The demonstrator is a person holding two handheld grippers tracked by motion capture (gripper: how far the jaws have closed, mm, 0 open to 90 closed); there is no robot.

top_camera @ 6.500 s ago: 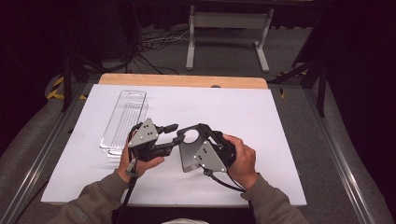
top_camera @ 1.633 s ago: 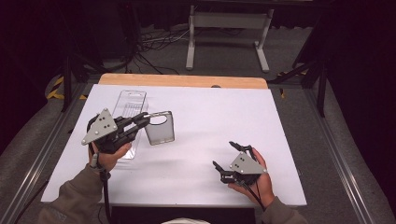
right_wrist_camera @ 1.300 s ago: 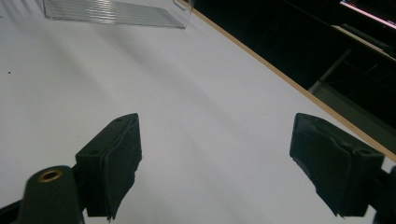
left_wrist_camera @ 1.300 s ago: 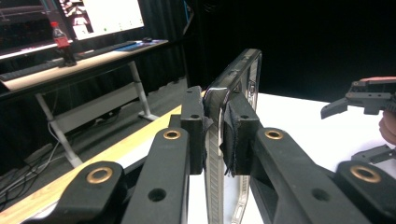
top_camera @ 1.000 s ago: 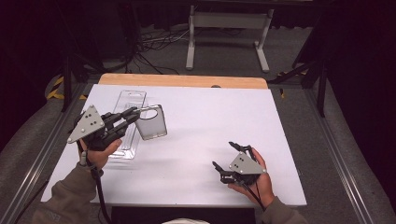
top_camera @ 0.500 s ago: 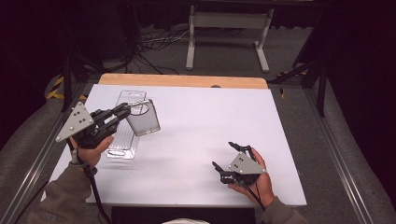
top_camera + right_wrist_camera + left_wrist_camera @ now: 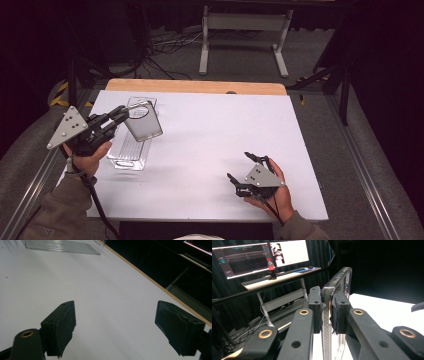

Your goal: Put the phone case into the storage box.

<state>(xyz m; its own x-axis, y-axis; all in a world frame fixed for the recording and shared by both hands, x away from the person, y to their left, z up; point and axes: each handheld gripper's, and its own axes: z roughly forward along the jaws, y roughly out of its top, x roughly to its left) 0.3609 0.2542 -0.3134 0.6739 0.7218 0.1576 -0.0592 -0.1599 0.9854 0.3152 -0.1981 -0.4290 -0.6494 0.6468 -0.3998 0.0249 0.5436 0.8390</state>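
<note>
White table top (image 7: pixel 210 145) with wooden far edge, clear ribbed tray (image 7: pixel 131 150) lying near its left side

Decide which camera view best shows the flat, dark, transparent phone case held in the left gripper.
The high view: the phone case shows its whole face above the clear ribbed tray. The left gripper view shows it edge-on between the pads. The right gripper view faces elsewhere.

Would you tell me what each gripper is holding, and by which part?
The left gripper clamps the phone case by its edge; the right gripper is open, holding nothing.
</note>
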